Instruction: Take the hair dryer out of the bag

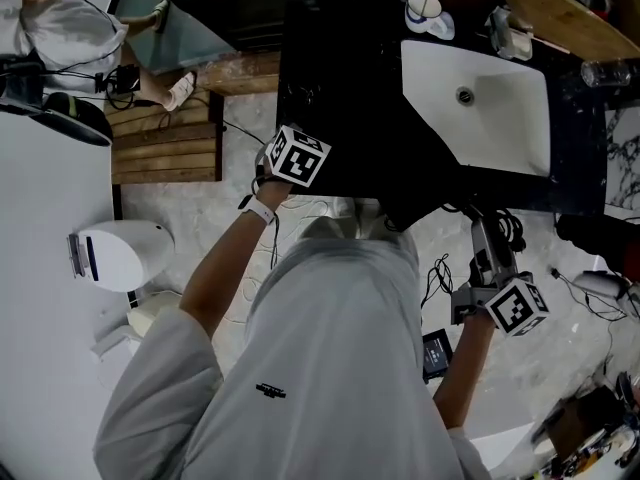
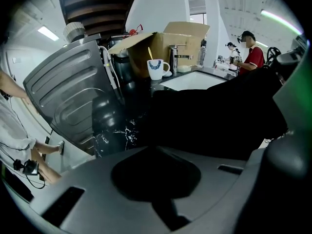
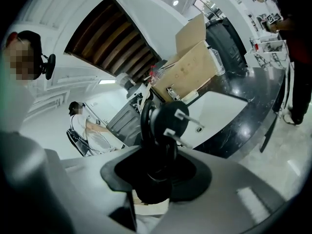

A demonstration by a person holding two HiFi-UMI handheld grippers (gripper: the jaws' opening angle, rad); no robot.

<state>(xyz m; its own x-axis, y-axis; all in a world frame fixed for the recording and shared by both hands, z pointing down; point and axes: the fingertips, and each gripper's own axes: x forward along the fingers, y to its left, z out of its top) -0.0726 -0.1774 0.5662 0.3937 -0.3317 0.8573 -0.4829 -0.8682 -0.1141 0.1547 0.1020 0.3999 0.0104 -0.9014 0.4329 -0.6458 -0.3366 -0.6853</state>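
The black bag [image 1: 385,193] lies on the dark counter and hangs over its front edge. It fills the right of the left gripper view [image 2: 219,116]. My left gripper [image 1: 296,140] sits at the bag's left edge, jaws shut on black fabric [image 2: 156,160]. The hair dryer [image 1: 486,243], grey with a black cord, is outside the bag, to the right of the counter's front. My right gripper [image 1: 488,273] is shut on it. In the right gripper view the wound cord and two-pronged plug [image 3: 168,118] stand up from the jaws [image 3: 157,177].
A white sink [image 1: 490,108] is set in the counter, with a mug [image 1: 425,10] behind it. A cardboard box [image 2: 165,43] and a grey appliance [image 2: 68,96] stand at the back. Cables [image 1: 435,278] lie on the floor. A person in red [image 2: 251,55] stands far off.
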